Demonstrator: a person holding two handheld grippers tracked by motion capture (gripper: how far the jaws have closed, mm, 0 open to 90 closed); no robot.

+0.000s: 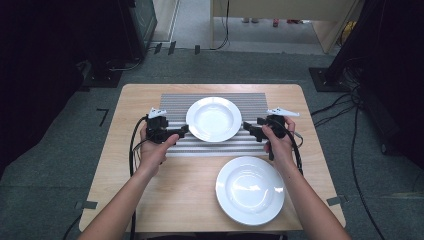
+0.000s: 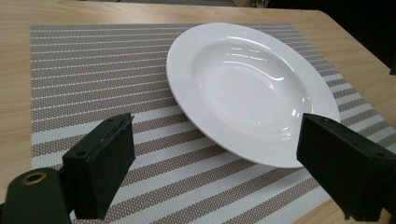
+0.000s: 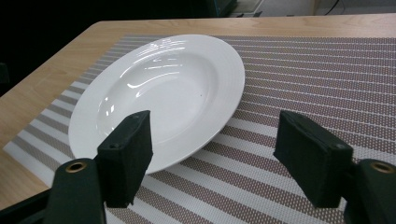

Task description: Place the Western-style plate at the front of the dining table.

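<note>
Grey carpeted room, dark equipment to both sides, cables on the floor; a light wooden bench (image 1: 150, 200) stands in the middle with a striped placemat (image 1: 175, 100) on its far half. A white deep plate (image 1: 214, 118) sits on the mat, roughly centred. A second white plate (image 1: 250, 190) lies on bare wood nearer the person, toward the right.

Left tongs (image 1: 181, 132) sit just beside the deep plate's left rim, spread wide, nothing between the jaws. Right tongs (image 1: 248, 128) sit just beside its right rim, likewise spread and empty. In the left gripper view the plate (image 2: 247, 88) lies between and beyond the jaws; the same holds in the right gripper view (image 3: 159, 98).

Risks, as I judge them:
- Glazed rim is smooth and sloped; a shallow bite could slip and drop the plate back onto the mat.
- Uneven closing of the two sides could push the plate sideways or tilt it on lifting.
- A jaw going under the rim may catch the mat's weave and drag it.

Room: the mat's edges are well inside the bench edges at left, right and far side. The near plate is close to the right forearm; a low pull toward the person could strike it.
</note>
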